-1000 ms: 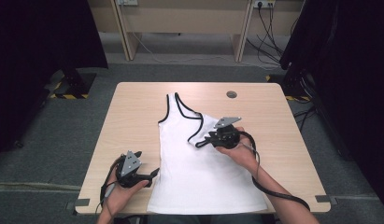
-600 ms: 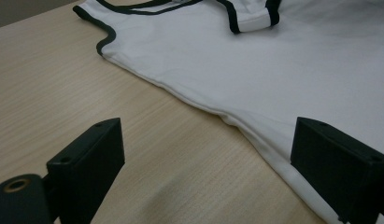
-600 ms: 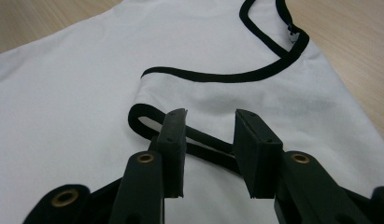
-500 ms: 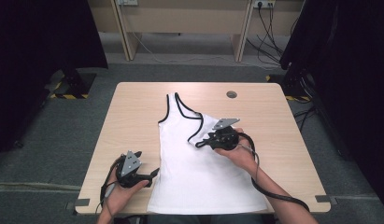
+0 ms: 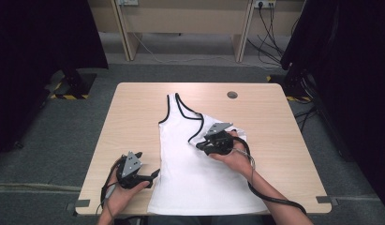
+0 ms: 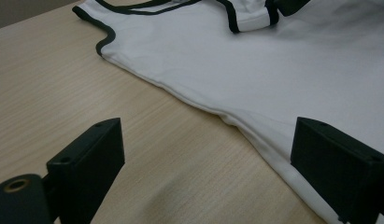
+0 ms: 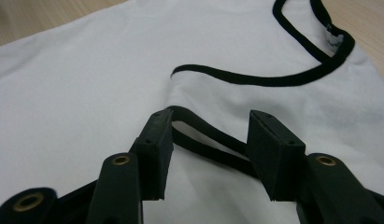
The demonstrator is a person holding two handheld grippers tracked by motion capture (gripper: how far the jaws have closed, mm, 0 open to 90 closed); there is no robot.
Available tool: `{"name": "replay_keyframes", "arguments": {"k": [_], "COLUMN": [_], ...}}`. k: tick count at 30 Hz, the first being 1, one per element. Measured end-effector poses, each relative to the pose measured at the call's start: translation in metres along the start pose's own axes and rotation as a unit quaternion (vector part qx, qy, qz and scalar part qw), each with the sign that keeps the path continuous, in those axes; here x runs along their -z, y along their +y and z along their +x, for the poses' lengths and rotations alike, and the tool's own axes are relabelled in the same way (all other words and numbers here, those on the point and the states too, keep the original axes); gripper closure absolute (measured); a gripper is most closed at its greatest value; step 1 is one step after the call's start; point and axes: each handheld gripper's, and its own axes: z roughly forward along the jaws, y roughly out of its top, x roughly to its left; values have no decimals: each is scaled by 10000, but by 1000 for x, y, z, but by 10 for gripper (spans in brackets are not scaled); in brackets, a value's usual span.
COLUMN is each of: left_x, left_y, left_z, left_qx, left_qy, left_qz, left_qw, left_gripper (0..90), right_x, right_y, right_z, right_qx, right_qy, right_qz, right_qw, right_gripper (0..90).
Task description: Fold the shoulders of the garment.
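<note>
A white tank top (image 5: 195,173) with black trim lies flat on the wooden table (image 5: 134,108), its right shoulder folded in over the chest. My right gripper (image 5: 199,146) rests on that fold. In the right gripper view its jaws (image 7: 210,140) have just been opening, and the black strap (image 7: 203,128) lies loose between them, unpressed. My left gripper (image 5: 155,174) sits by the shirt's lower left side edge. It is open (image 6: 206,154), one jaw over bare wood and the other over the white cloth (image 6: 273,60).
A round cable hole (image 5: 232,94) sits near the table's far edge. Bare wood lies left and right of the shirt. Beyond the table are a wooden bench frame (image 5: 181,18), floor cables and dark curtains on both sides.
</note>
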Motion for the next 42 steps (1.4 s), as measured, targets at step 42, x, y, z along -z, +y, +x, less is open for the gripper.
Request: {"name": "replay_keyframes", "arguments": {"k": [42], "left_x": [0], "left_y": [0], "left_z": [-1], "left_qx": [-44], "left_qy": [12], "left_qz": [21], "left_qw": [10000], "left_gripper": [91], "right_x": [30], "right_y": [-3], "right_z": [-12], "right_qx": [1136], "right_qy": [547], "right_qz": [516], "right_qw": [9907], "right_gripper": [780]}}
